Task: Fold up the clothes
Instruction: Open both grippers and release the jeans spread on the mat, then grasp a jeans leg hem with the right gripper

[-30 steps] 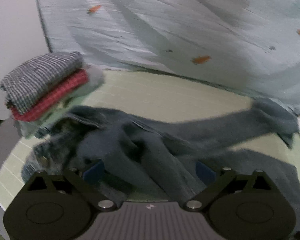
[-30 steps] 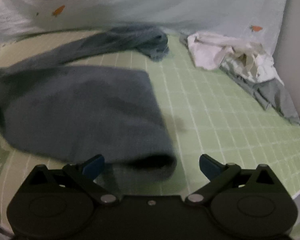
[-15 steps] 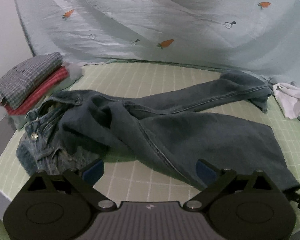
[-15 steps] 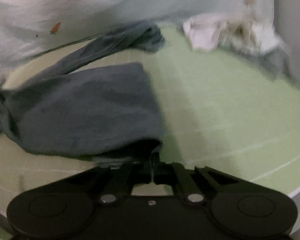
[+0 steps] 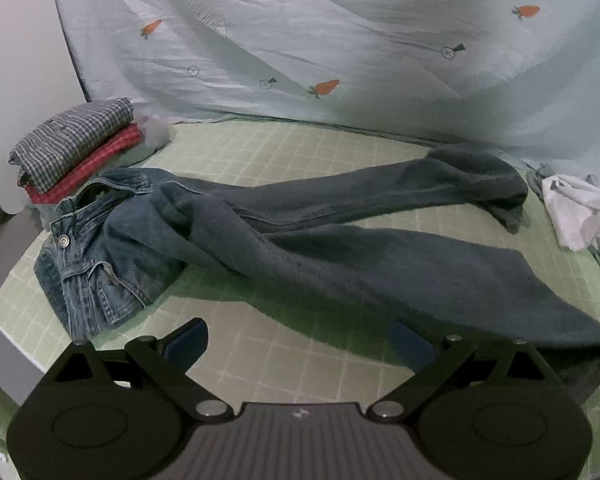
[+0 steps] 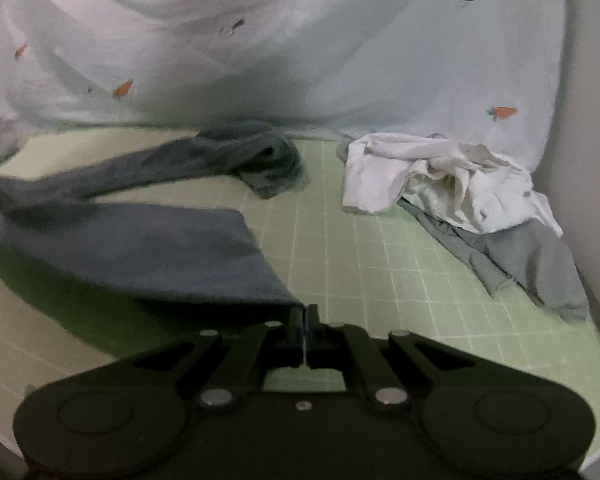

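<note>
A pair of dark blue jeans (image 5: 300,240) lies spread on the green grid mat (image 5: 284,152), waistband at the left, both legs running right. My left gripper (image 5: 300,340) stands open above the mat in front of the jeans, nothing between its fingers. In the right wrist view my right gripper (image 6: 303,312) is shut on the hem corner of the near jeans leg (image 6: 148,256), which is lifted off the mat and casts a shadow. The far leg (image 6: 236,156) lies bunched at its end.
A folded stack of a checked shirt (image 5: 72,140) over a red one sits at the mat's back left. A crumpled white garment (image 6: 432,176) on a grey one (image 6: 532,260) lies at the right. A pale carrot-print sheet (image 5: 340,40) hangs behind. The mat's front edge is close.
My right gripper went from wide open to shut on the near leg's hem and lifted it. The left gripper drew back from over the jeans, which now show whole.
</note>
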The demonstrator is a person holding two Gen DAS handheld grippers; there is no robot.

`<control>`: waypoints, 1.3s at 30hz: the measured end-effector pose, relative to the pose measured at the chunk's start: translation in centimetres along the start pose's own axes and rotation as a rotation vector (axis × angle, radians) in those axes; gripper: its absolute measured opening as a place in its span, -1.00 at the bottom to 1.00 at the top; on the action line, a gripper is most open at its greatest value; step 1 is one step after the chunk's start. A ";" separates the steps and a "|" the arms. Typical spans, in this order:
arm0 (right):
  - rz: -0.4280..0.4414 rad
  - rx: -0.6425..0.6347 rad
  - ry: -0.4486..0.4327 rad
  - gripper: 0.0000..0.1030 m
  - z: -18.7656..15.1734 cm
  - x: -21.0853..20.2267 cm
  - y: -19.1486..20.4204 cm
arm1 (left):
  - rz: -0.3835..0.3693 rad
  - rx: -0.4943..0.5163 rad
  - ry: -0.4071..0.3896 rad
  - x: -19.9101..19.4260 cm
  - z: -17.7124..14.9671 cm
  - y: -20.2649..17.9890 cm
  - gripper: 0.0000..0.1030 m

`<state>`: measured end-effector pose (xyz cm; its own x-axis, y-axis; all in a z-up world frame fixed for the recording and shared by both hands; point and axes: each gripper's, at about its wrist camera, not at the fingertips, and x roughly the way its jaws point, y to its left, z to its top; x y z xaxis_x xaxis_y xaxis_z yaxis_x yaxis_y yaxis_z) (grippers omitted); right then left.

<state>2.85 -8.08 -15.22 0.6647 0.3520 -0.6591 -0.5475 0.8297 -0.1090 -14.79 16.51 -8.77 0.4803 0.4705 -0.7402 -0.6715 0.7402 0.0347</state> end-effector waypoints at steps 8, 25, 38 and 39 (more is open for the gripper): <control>0.099 0.123 0.186 -0.35 -3.2 3.4 -2.3 | 0.058 0.010 0.042 -1.3 -2.3 -1.3 0.90; 0.346 0.178 0.199 0.32 -4.5 5.0 -0.3 | 0.019 0.121 0.100 -0.4 -2.6 -5.3 0.90; 0.096 0.073 0.095 -0.78 -2.2 2.1 2.1 | -0.015 0.137 0.114 3.3 1.7 -1.9 0.90; 0.032 0.024 0.076 -0.79 -1.2 1.3 2.4 | -0.015 0.133 0.102 3.6 2.4 -1.3 0.90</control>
<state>1.83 -6.19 -17.27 0.6056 0.3455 -0.7169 -0.5554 0.8287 -0.0698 -10.86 18.36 -9.84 0.4251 0.4128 -0.8056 -0.5807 0.8071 0.1071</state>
